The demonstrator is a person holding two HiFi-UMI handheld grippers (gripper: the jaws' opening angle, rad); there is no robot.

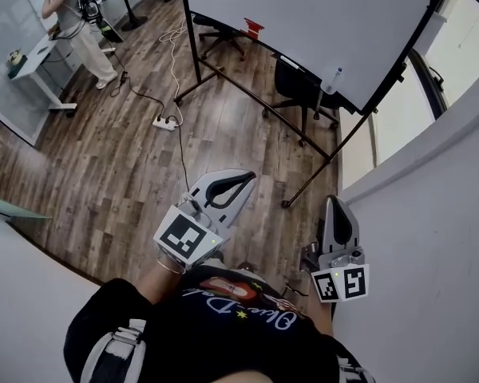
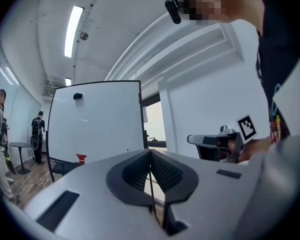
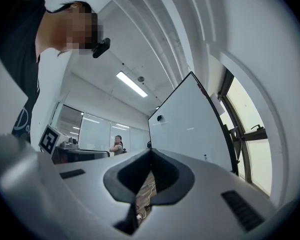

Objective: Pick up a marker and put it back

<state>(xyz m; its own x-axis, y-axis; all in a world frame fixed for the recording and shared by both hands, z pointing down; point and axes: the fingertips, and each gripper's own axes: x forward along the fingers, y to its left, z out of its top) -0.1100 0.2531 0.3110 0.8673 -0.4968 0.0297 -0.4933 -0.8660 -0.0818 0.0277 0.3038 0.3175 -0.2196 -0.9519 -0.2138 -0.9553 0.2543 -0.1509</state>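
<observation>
Wood plank floor (image 1: pixel 128 158) fills most of the head view, with a white wall (image 1: pixel 431 238) along the right. A big whiteboard (image 1: pixel 303 22) on a black wheeled frame stands far, centre to right. A person (image 1: pixel 76 22) stands far left by a white tabletop (image 1: pixel 40 62), and a black chair (image 1: pixel 299 86) sits under the board. A white power strip (image 1: pixel 165 123) lies on the floor, its cable running off toward the far end of the room. The board's ledge (image 1: pixel 303 69) is the only holder: it has a red item (image 1: pixel 254 28) toward its left and the marker (image 1: pixel 336 76) toward its right end. The marker looks stood on end, long axis upright, blue cap up; it is small, so I cannot tell the tilt. It is well apart from both grippers. Left gripper (image 1: pixel 243 178) is near centre, jaws pressed together, nothing between them. Right gripper (image 1: pixel 335 206) is near right by the wall, jaws also closed and empty. Both point toward the board.
</observation>
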